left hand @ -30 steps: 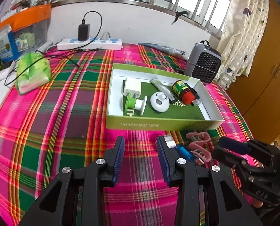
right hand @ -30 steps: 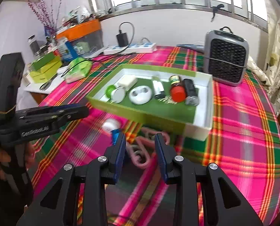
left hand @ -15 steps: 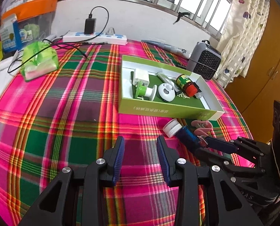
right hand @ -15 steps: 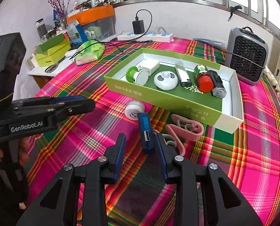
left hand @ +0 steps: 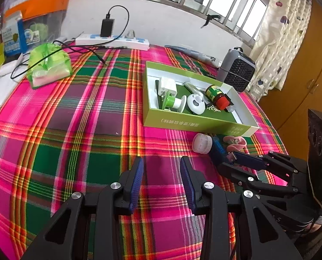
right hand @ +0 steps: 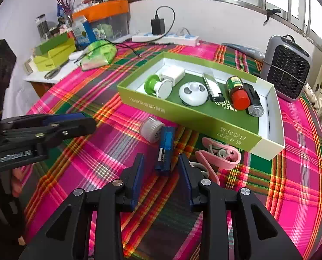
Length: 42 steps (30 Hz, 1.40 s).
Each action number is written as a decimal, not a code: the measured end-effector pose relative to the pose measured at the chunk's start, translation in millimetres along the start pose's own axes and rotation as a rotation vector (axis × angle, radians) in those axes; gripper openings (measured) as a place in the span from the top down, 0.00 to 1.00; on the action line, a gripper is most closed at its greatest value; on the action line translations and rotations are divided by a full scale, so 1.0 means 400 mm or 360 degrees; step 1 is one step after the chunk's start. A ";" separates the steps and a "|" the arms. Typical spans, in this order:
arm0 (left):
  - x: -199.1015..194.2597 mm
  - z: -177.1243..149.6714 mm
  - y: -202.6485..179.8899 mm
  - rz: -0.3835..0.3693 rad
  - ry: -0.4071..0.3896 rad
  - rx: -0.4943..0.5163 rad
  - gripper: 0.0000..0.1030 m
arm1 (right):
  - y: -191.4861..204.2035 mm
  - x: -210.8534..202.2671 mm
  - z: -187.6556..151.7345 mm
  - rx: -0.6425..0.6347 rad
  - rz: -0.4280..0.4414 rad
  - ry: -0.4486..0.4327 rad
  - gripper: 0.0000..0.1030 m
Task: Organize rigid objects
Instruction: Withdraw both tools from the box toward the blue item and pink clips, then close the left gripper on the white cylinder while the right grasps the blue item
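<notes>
An open green box [right hand: 182, 117] on the plaid cloth holds a green spool, a white adapter, a round white disc, a lighter and a red-capped bottle [right hand: 237, 91]. In front of it lie a white cap [right hand: 152, 130], a blue USB device [right hand: 165, 149] and a pink clip [right hand: 221, 153]. My right gripper [right hand: 161, 162] is open, with the near end of the blue device between its tips, pads not pressing. Seen from the left wrist, the right gripper [left hand: 230, 162] reaches in at the blue device [left hand: 217, 149]. My left gripper [left hand: 161, 162] is open over bare cloth, left of the white cap [left hand: 202, 144].
A grey heater [right hand: 287, 67] stands behind the box's right end. A power strip [left hand: 113, 41] with a plugged charger and a green plastic bag [left hand: 48, 65] sit at the back left. The table's left edge borders a cluttered side shelf with scissors [right hand: 54, 72].
My right gripper shifted left from over the pink clip and sank, so the blue device now lies between its fingers. My left gripper drew back from the box's front wall.
</notes>
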<state>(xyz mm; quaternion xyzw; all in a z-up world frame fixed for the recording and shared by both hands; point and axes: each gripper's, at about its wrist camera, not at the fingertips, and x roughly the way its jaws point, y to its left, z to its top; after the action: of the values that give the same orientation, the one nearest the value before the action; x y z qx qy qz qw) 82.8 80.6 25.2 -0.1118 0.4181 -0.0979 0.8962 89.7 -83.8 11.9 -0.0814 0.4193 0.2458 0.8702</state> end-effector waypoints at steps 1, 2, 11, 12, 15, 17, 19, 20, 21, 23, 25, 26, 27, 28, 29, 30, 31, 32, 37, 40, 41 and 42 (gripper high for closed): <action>0.000 0.000 0.001 -0.0001 0.0002 0.0000 0.67 | 0.002 0.004 0.000 -0.0006 -0.0001 0.0004 0.68; 0.001 0.000 0.002 -0.0001 0.0004 0.0000 0.67 | 0.004 0.009 0.001 -0.0011 -0.0003 0.0010 0.68; 0.007 -0.001 -0.002 0.0004 0.0028 0.0003 0.67 | 0.009 0.034 0.003 -0.0042 -0.0018 0.0036 0.68; 0.009 -0.001 -0.003 0.0005 0.0031 0.0006 0.67 | 0.008 0.035 0.002 -0.0042 -0.0019 0.0036 0.68; 0.017 0.002 -0.012 0.0011 0.0043 0.0018 0.67 | 0.006 0.036 0.000 -0.0049 -0.0015 0.0033 0.76; 0.021 0.004 -0.020 0.0016 0.0047 0.0030 0.67 | 0.003 0.036 -0.001 -0.0044 -0.0026 0.0025 0.79; 0.026 0.005 -0.026 0.0020 0.0056 0.0036 0.67 | -0.004 0.037 0.000 -0.0017 -0.0010 0.0020 0.81; 0.029 0.005 -0.029 0.0025 0.0063 0.0041 0.67 | -0.009 0.037 0.000 -0.0006 -0.0009 0.0018 0.83; 0.032 0.005 -0.031 0.0029 0.0070 0.0046 0.67 | -0.011 0.036 -0.001 0.0001 -0.0005 0.0015 0.83; 0.042 0.006 -0.037 0.0033 0.0090 0.0053 0.67 | -0.016 0.033 -0.003 0.0018 0.0006 0.0008 0.83; 0.049 0.009 -0.044 0.0027 0.0100 0.0055 0.67 | -0.020 0.028 -0.006 0.0033 0.0007 -0.0007 0.84; 0.051 0.011 -0.048 0.0024 0.0102 0.0059 0.67 | -0.023 0.021 -0.008 0.0043 0.0014 -0.0018 0.84; 0.053 0.014 -0.053 0.0017 0.0101 0.0062 0.67 | -0.027 0.015 -0.010 0.0049 0.0022 -0.0026 0.84; 0.055 0.016 -0.058 0.0014 0.0102 0.0065 0.67 | -0.029 0.009 -0.011 0.0053 0.0030 -0.0036 0.84; 0.057 0.019 -0.064 0.0011 0.0103 0.0071 0.67 | -0.032 0.000 -0.012 0.0058 0.0032 -0.0048 0.84; 0.060 0.022 -0.072 0.0003 0.0105 0.0081 0.67 | -0.035 -0.006 -0.014 0.0063 0.0030 -0.0054 0.84; 0.063 0.025 -0.077 -0.0001 0.0108 0.0089 0.67 | -0.037 -0.015 -0.017 0.0066 0.0023 -0.0060 0.84; 0.067 0.028 -0.085 -0.0009 0.0112 0.0098 0.67 | -0.040 -0.021 -0.018 0.0068 0.0019 -0.0069 0.84; 0.087 0.044 -0.122 -0.0043 0.0122 0.0138 0.65 | -0.066 -0.070 -0.025 0.0089 -0.0015 -0.0138 0.84; 0.106 0.052 -0.141 -0.0017 0.0134 0.0154 0.62 | -0.083 -0.091 -0.031 0.0093 -0.0033 -0.0162 0.84; 0.113 0.055 -0.146 -0.0003 0.0139 0.0155 0.62 | -0.089 -0.095 -0.032 0.0097 -0.0040 -0.0168 0.84; 0.118 0.057 -0.152 0.0011 0.0141 0.0165 0.62 | -0.095 -0.098 -0.034 0.0104 -0.0046 -0.0172 0.84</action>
<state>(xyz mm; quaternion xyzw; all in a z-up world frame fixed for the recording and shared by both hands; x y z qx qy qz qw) 125.1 12.4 22.1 -0.0592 0.4522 -0.1211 0.8817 78.5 -135.5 31.3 -0.0456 0.3781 0.2233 0.8973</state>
